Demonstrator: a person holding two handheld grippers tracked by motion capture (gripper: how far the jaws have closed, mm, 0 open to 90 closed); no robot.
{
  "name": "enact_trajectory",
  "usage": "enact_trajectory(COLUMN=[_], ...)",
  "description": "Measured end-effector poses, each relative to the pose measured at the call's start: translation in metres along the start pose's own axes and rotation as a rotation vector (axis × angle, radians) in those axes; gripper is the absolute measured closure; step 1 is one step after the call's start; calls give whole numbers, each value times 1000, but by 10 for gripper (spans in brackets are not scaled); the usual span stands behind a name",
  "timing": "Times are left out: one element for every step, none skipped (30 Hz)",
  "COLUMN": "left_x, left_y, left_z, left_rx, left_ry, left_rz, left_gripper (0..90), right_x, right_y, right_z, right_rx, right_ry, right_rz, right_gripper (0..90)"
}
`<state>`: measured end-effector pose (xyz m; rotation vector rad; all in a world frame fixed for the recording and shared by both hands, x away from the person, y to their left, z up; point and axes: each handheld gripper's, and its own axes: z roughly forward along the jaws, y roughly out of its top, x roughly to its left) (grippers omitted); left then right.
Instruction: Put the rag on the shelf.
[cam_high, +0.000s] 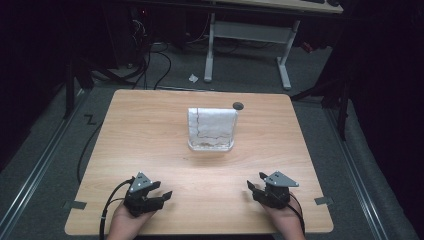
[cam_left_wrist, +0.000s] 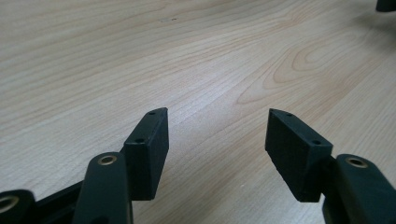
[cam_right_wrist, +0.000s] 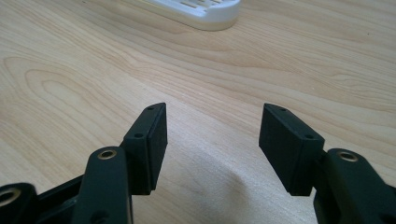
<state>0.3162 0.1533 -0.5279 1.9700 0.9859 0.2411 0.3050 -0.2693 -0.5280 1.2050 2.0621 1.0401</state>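
A white upright rack-like holder (cam_high: 211, 129) with a dark cord draped over its face stands at the table's middle. Its white slotted base (cam_right_wrist: 196, 10) shows at the top of the right gripper view. My left gripper (cam_high: 161, 192) rests near the front left edge, held by a hand, jaws wide apart over bare wood (cam_left_wrist: 217, 128). My right gripper (cam_high: 255, 186) sits near the front right edge, also open with nothing between its jaws (cam_right_wrist: 212, 126). Both are well short of the holder.
A small dark round disc (cam_high: 238, 105) lies on the wooden table (cam_high: 150, 135) just behind the holder's right corner. Beyond the table are a white desk frame (cam_high: 247, 37), cables on the grey floor, and a scrap of paper (cam_high: 193, 78).
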Motion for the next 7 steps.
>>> enact_trajectory(left_x=[0, 0, 0, 0, 1, 1, 1], left_y=[0, 0, -1, -1, -1, -2, -2], left_z=[-1, -2, -2, -2, -2, -1, -1], left_rx=[-3, -3, -3, 2, 3, 6, 6], left_ry=[-5, -1, 6, 10, 12, 14, 14], left_rz=[-1, 5, 12, 15, 14, 11, 11], left_gripper=[399, 399, 398, 398, 397, 397, 396], right_x=[-1, -2, -3, -3, -3, -3, -3], right_y=[0, -1, -1, -1, -1, -1, -2], right_z=[0, 0, 0, -1, -1, -1, -1], right_rx=[-3, -3, -4, -3, -3, -3, 0], right_ry=[-1, -1, -1, -2, -2, -1, 1], right_rz=[3, 7, 1, -1, -5, -6, 0], right_gripper=[423, 423, 423, 423, 423, 423, 423])
